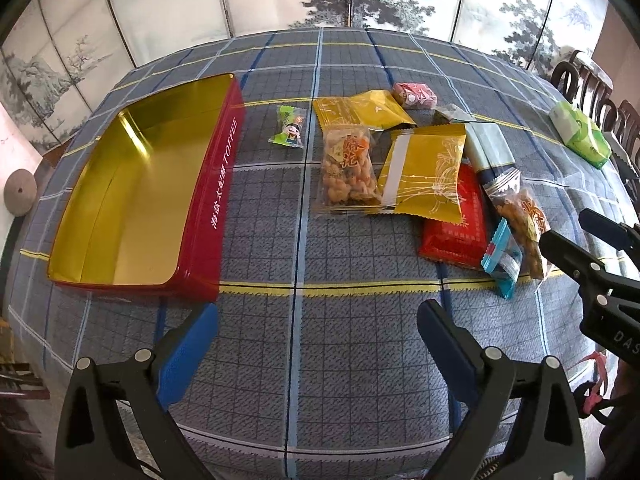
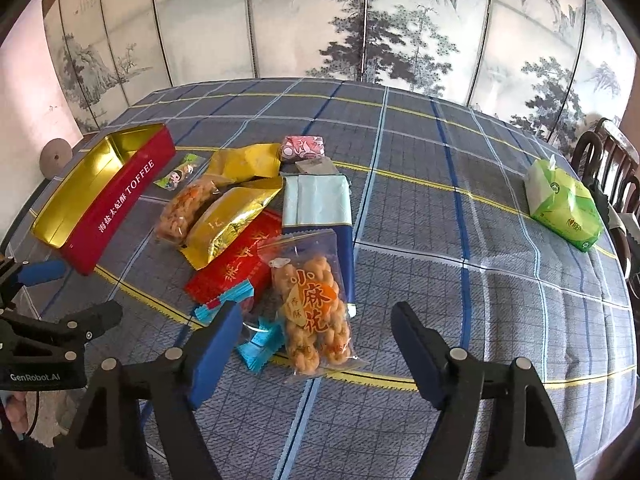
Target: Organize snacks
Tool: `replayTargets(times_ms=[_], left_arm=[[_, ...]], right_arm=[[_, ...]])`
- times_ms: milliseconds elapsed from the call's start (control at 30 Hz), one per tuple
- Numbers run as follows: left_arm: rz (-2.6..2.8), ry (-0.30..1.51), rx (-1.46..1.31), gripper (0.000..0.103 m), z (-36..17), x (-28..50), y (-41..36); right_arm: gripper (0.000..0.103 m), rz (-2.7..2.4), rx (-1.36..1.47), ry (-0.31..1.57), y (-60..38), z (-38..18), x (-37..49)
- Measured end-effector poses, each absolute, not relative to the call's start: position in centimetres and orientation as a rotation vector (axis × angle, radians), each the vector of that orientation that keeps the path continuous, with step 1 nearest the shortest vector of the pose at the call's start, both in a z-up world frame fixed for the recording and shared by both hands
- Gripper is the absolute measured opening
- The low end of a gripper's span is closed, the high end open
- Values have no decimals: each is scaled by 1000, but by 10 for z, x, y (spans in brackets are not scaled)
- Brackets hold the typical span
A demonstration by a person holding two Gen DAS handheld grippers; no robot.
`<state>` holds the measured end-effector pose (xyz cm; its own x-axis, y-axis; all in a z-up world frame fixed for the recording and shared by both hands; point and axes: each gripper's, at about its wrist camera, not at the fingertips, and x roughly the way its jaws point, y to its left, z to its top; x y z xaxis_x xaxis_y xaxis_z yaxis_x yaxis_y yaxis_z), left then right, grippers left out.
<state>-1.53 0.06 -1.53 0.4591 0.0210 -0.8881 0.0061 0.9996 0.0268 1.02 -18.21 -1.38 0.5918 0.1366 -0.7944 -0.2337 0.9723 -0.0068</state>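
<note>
An open red toffee tin (image 1: 212, 184) with a gold inside stands empty at the left; it also shows in the right wrist view (image 2: 116, 204). A pile of snack packets lies to its right: a clear bag of fried twists (image 2: 312, 304), a red packet (image 2: 236, 264), gold packets (image 1: 424, 172), a pale blue packet (image 2: 316, 200), a small blue candy (image 2: 260, 346), a pink packet (image 2: 302, 147) and a small green candy (image 1: 289, 126). My left gripper (image 1: 318, 328) is open and empty above bare cloth. My right gripper (image 2: 318, 332) is open, its jaws on either side of the near end of the twists bag.
A green tissue pack (image 2: 564, 204) lies at the far right of the plaid tablecloth (image 2: 480, 280). Dark wooden chairs (image 2: 616, 160) stand beyond the right edge. A painted folding screen (image 2: 360, 20) stands behind the table.
</note>
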Motion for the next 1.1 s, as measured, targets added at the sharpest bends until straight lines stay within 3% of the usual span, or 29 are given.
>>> replayTargets(times_ms=[267,800,1100], left_arm=[[5,1094,30,98,-16,-15,0],[-14,1091,43,94,-16,-13,-5],[-32,1092,49,93,-18,-13,-9]], right_arm=[[77,220,-116,914,-182,-15,11],[65,232,-116,938,-185,-20,14],[64,242,-123,956,-187,-28,19]])
